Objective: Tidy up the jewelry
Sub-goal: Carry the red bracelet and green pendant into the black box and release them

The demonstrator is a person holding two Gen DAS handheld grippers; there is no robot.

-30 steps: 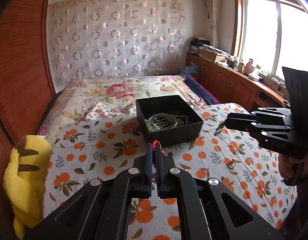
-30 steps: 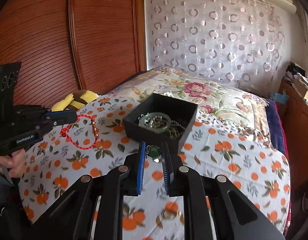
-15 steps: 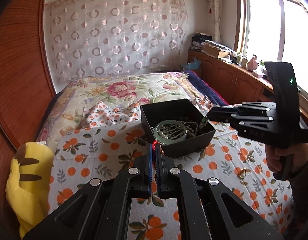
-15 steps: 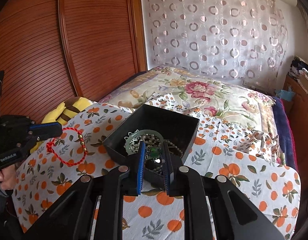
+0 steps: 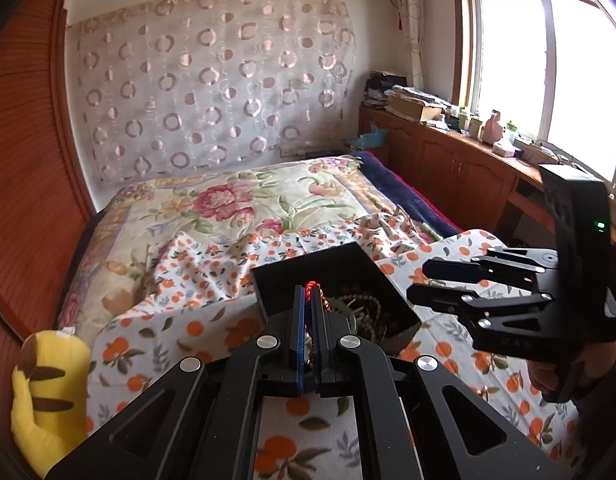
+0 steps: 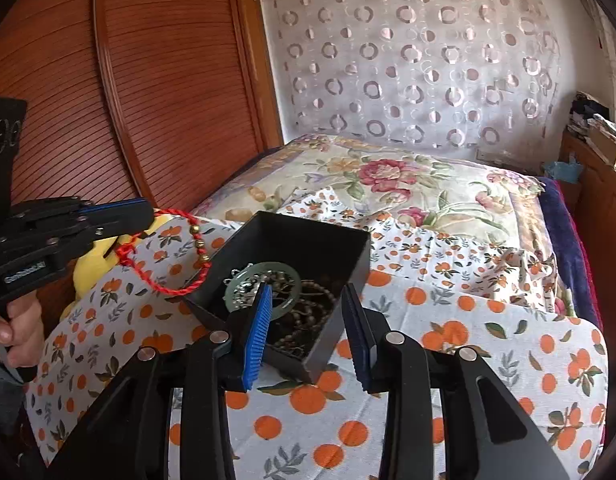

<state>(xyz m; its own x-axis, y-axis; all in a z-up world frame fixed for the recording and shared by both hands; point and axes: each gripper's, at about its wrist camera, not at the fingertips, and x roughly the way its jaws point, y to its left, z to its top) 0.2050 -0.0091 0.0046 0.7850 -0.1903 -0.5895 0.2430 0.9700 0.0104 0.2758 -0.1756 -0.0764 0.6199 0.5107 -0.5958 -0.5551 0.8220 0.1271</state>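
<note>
A black open box (image 6: 328, 240) sits on the orange-print cloth (image 6: 488, 320) on the bed; it also shows in the left wrist view (image 5: 308, 276). Inside lie a pale green bangle (image 6: 263, 276) and dark bead strands (image 6: 303, 320). My left gripper (image 5: 307, 292) is shut on a red cord bracelet (image 6: 163, 280) with gold beads, which hangs just left of the box's near-left wall. My right gripper (image 6: 308, 296) is open and empty above the box's near end; it also shows in the left wrist view (image 5: 424, 280), at the box's right side.
A yellow plush toy (image 5: 47, 380) lies at the bed's left edge by the wooden wardrobe (image 6: 107, 80). A small gold ring (image 5: 486, 390) lies on the cloth at the right. A floral quilt (image 5: 227, 200) covers the far bed. Wooden cabinets (image 5: 448, 168) stand under the window.
My right gripper has opened over the box and the green pendant it held is gone from its jaws. My left gripper with the red bracelet has moved closer to the box.
</note>
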